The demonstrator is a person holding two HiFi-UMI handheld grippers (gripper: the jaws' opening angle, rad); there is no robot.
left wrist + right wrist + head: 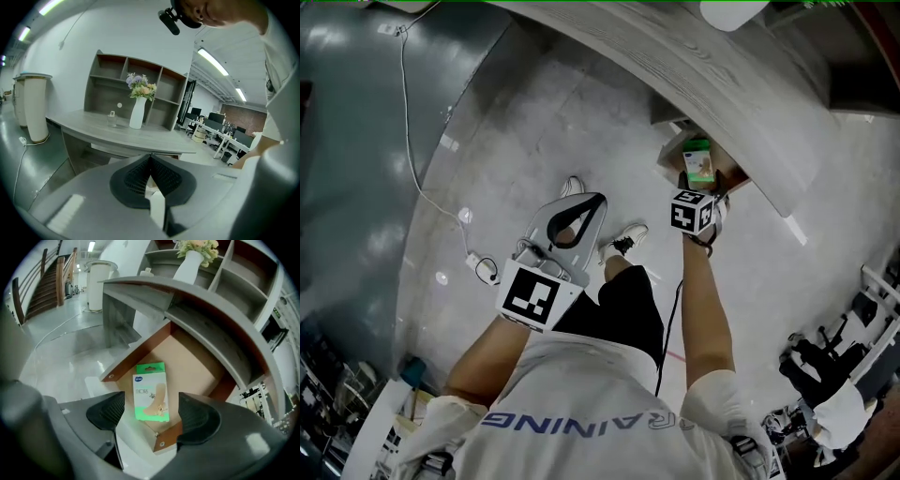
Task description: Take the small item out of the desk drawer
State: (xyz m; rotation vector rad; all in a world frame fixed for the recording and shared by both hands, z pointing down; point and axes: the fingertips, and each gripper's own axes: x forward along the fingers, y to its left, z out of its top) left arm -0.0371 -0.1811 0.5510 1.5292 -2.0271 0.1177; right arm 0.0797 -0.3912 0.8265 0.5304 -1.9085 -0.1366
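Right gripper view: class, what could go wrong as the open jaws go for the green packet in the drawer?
The packet lies flat on the drawer floor, so the right gripper may scrape past it. It sits near the drawer's front rail; a jaw could strike that. The desktop overhangs, risking a bump on lifting.

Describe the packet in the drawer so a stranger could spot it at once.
Under the top of the curved grey desk, a drawer with a brown floor stands pulled out. Flat on that floor lies a green-and-white packet picturing a foot, the only thing seen in the drawer.
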